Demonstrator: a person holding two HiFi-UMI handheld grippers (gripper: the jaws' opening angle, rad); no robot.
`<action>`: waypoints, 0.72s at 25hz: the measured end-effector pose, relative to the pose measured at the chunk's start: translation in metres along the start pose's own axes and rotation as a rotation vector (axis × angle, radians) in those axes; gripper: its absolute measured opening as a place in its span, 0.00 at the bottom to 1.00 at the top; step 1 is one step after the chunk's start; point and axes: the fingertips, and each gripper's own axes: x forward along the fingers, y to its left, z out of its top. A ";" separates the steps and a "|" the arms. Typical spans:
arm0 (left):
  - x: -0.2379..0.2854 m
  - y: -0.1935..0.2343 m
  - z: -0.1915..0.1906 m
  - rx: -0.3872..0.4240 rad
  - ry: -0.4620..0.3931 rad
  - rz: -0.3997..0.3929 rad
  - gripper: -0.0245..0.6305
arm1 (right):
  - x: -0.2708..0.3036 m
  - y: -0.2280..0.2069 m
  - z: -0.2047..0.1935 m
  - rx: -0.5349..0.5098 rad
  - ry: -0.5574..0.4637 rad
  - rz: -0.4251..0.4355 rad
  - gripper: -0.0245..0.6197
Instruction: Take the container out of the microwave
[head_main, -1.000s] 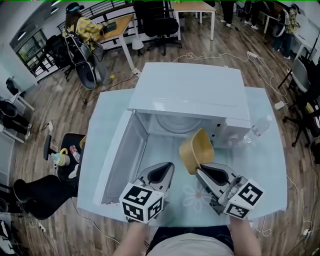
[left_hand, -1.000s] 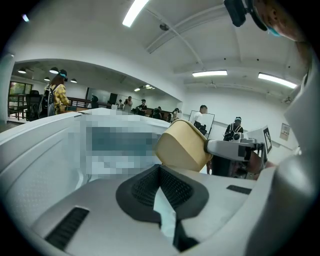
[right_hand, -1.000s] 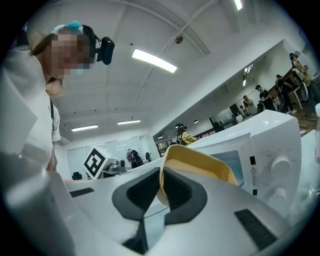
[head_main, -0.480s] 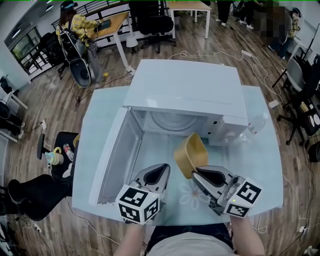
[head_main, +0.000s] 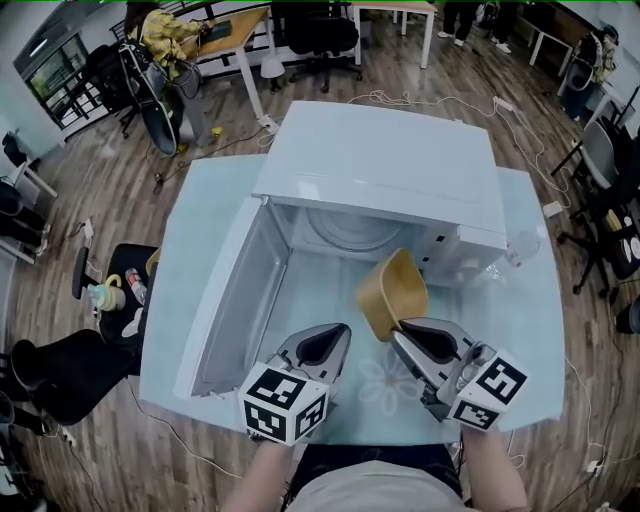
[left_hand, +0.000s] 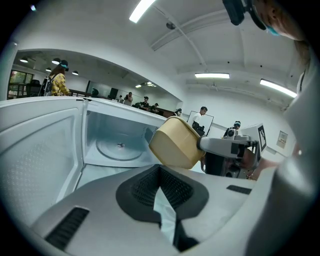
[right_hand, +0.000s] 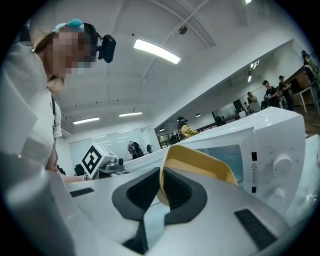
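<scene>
Clear bottle (head_main: 521, 247), perhaps plastic, on pale table (head_main: 200, 235); cables (head_main: 402, 98) on floor (head_main: 110, 190).

Open-plan office: desks (head_main: 238, 28), swivel chairs (head_main: 325, 32), wood floor (head_main: 110, 185), trailing cables (head_main: 425, 100), ceiling strip lights (left_hand: 212, 76).

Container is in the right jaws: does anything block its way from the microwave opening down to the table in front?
Nothing visible does. The container hangs by its rim in the right gripper's jaws, outside the microwave cavity and above the table. The left gripper sits beside it, apart.
</scene>
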 end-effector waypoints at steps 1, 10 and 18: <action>0.001 -0.002 -0.001 0.001 0.005 -0.007 0.06 | 0.000 0.000 0.003 0.010 -0.012 0.002 0.09; 0.007 -0.010 0.001 0.004 0.001 -0.009 0.06 | 0.003 -0.004 0.026 0.088 -0.103 0.047 0.09; 0.012 -0.010 0.008 0.008 -0.013 -0.008 0.06 | 0.003 -0.008 0.030 0.083 -0.115 0.055 0.09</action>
